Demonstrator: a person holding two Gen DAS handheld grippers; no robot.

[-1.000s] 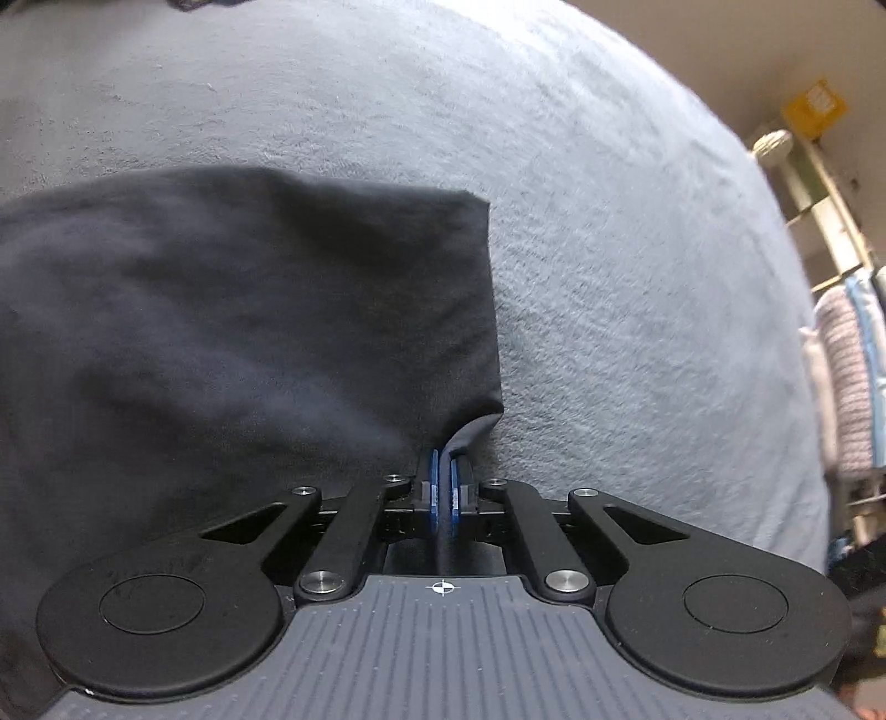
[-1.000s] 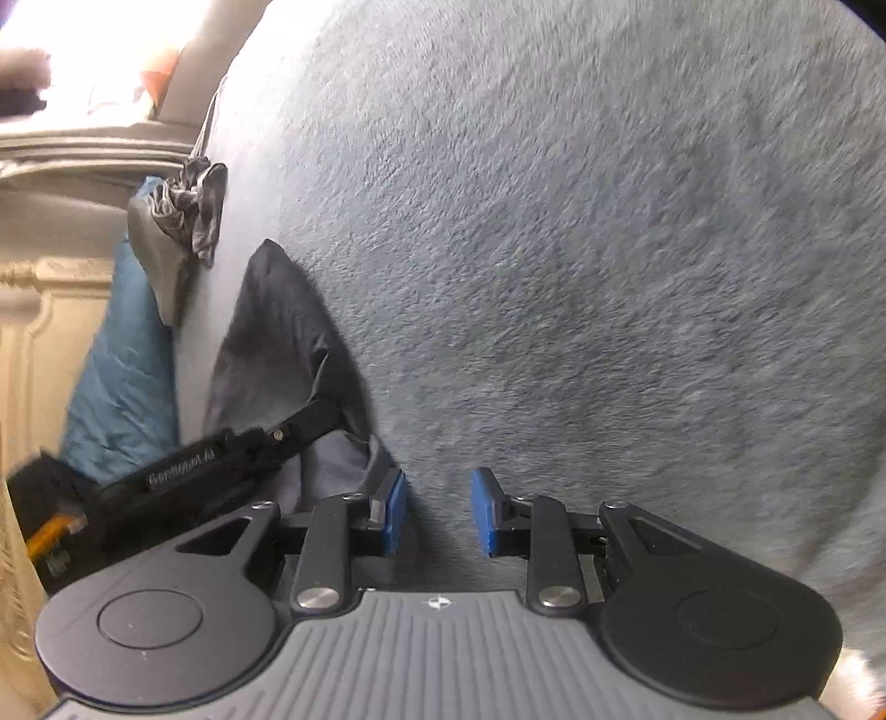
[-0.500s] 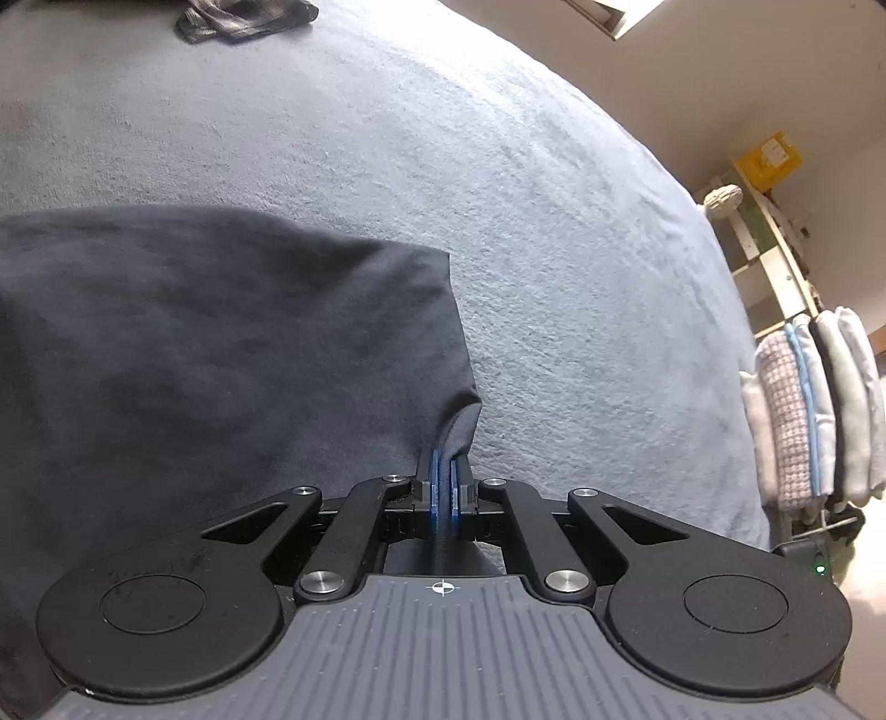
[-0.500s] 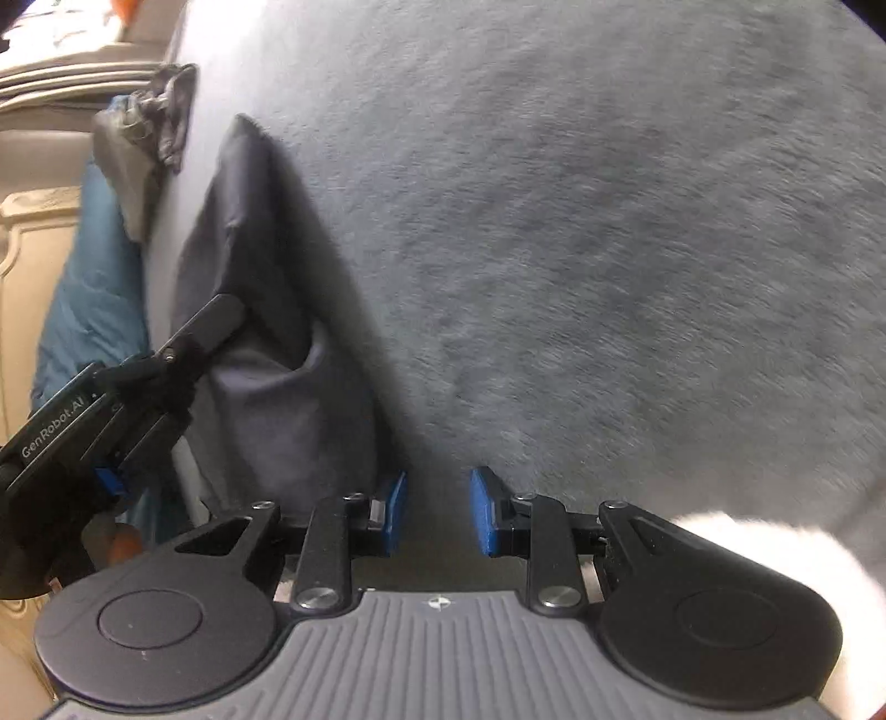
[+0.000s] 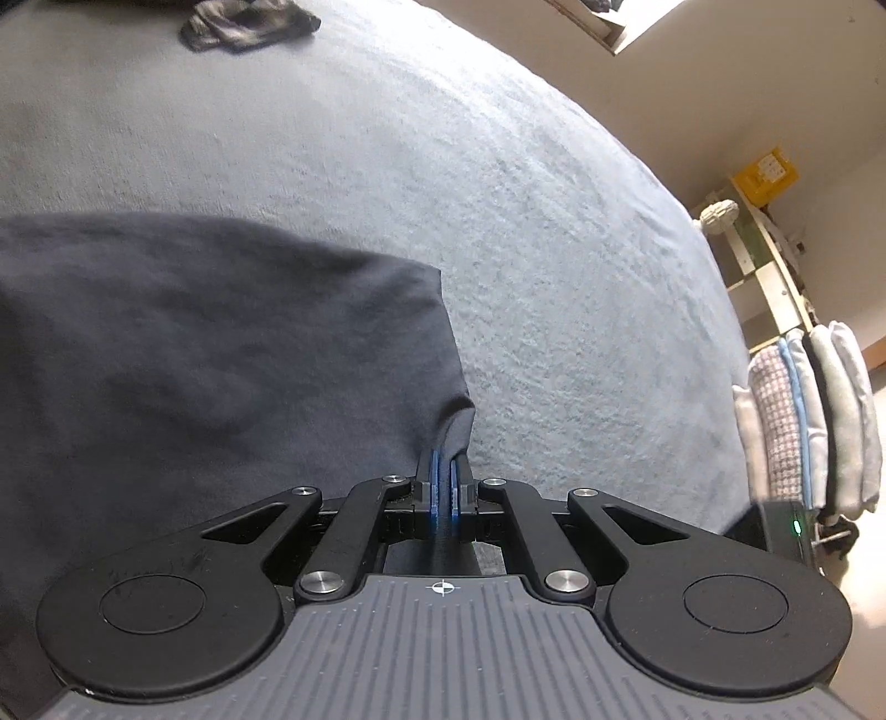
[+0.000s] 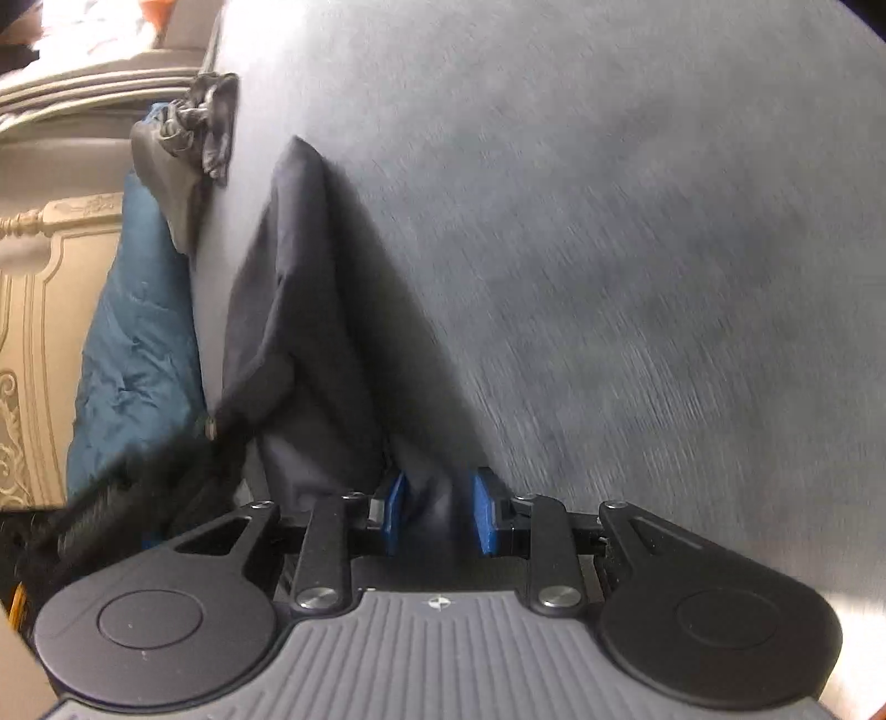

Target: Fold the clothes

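A dark grey garment [image 5: 194, 360] lies on the grey blanket [image 5: 498, 194]. My left gripper [image 5: 443, 476] is shut on its near right corner, with cloth pinched between the blue pads. In the right wrist view the same garment [image 6: 310, 310] hangs lifted off the blanket [image 6: 637, 221]. My right gripper [image 6: 437, 498] is open, and an edge of the dark cloth lies between its blue pads [image 6: 396, 498]. The left gripper's black body [image 6: 138, 498] shows blurred at the lower left there.
A crumpled dark patterned cloth [image 5: 243, 25] lies at the far end of the blanket; it also shows in the right wrist view [image 6: 205, 122]. A stack of folded items [image 5: 808, 421] stands at the right. A blue quilt [image 6: 127, 343] and a cream headboard [image 6: 33, 310] are at the left.
My right gripper has moved left onto the garment's edge, so the cloth now sits between its open pads. The left gripper has kept its grip and tilted up slightly.
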